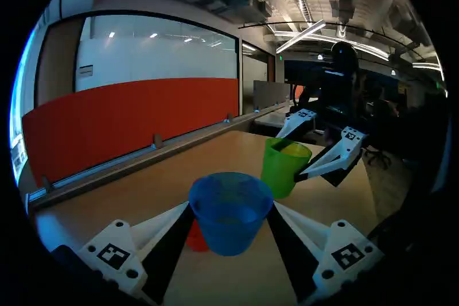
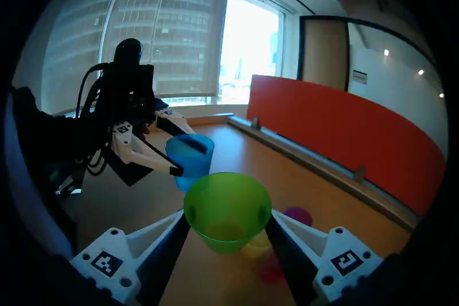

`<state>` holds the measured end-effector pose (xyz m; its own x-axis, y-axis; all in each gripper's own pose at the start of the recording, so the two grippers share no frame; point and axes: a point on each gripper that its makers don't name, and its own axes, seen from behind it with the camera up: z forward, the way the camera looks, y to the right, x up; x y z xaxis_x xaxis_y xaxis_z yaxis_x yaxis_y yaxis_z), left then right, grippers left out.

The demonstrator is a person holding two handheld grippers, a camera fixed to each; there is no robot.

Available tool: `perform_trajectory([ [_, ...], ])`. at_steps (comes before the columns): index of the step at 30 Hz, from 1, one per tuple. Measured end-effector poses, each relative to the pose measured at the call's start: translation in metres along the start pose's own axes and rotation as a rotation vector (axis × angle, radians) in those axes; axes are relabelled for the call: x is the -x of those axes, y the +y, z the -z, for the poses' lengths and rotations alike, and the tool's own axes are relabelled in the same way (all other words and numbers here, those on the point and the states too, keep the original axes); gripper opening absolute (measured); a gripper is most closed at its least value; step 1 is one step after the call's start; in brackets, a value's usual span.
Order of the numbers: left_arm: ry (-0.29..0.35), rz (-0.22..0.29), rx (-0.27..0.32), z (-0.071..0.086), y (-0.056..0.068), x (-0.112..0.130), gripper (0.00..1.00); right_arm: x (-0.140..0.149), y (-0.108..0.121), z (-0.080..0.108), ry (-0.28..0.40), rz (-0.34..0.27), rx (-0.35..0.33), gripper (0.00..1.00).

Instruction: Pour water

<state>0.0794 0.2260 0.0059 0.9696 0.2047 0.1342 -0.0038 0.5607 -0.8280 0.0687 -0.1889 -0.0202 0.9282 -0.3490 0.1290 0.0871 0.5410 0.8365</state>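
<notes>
1. Left hand-held gripper [image 1: 229, 209]: its two fingers pinch the blue cup [image 1: 230, 220], one on each side wall. The cup is upright with its mouth open to the camera.
2. Right hand-held gripper [image 2: 228, 215]: its two fingers pinch the green cup [image 2: 228, 208] in the same way. This cup is also upright.
3. In the left gripper view the green cup [image 1: 284, 165] is beyond the blue cup and near it. The two are not touching. The right hand-held gripper [image 1: 290, 157] holds the green cup from the far side.
4. In the right gripper view the blue cup [image 2: 189, 159] is beyond the green cup. The left hand-held gripper [image 2: 188, 158] holds it there.
5. Water: it cannot be told whether either cup holds any.
6. Desk [image 1: 172, 179]: wooden top beneath the green cup. It cannot be told whether the bases of the held cups touch it.
7. Other cups near the green cup, in the right gripper view: a yellow cup [image 2: 256, 246] just below its base, a red cup [image 2: 271, 268] beside that, and a purple cup [image 2: 298, 214] a little beyond.
8. In the left gripper view a red cup [image 1: 196, 237] is partly hidden behind the blue cup.
9. Red partition [image 2: 356, 128]: runs along the desk edge, well apart from the green cup.
10. A person in dark clothing [image 2: 126, 88] is behind the left hand-held gripper, beyond the green cup.
</notes>
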Motion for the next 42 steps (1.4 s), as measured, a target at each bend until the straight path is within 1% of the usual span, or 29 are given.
perform_trajectory([
  [3,0.023,0.012,-0.008,0.002,0.001,-0.007,0.86,-0.006,-0.001,0.001,0.02,0.0,0.003,0.9],
  [9,0.043,0.007,-0.01,0.007,0.005,-0.013,0.86,-0.019,-0.003,0.002,0.063,-0.002,0.01,0.9],
  [15,0.054,0.005,-0.022,0.012,0.004,-0.021,0.86,-0.031,-0.005,0.003,0.107,-0.003,0.019,0.91],
  [21,0.082,0.019,-0.027,0.018,0.004,-0.032,0.86,-0.038,-0.006,0.004,0.145,-0.013,0.028,0.91],
  [27,0.102,0.017,-0.035,0.021,0.002,-0.039,0.86,-0.046,-0.005,0.005,0.178,-0.017,0.035,0.91],
  [33,0.117,-0.002,-0.046,0.022,-0.001,-0.045,0.86,-0.048,-0.006,0.003,0.19,-0.008,0.036,0.91],
  [39,0.145,-0.044,-0.055,0.024,-0.002,-0.057,0.86,-0.05,-0.014,0.0,0.2,0.002,0.018,0.9],
  [42,0.152,-0.065,-0.064,0.024,-0.003,-0.062,0.86,-0.054,-0.017,-0.002,0.214,-0.008,0.014,0.9],
])
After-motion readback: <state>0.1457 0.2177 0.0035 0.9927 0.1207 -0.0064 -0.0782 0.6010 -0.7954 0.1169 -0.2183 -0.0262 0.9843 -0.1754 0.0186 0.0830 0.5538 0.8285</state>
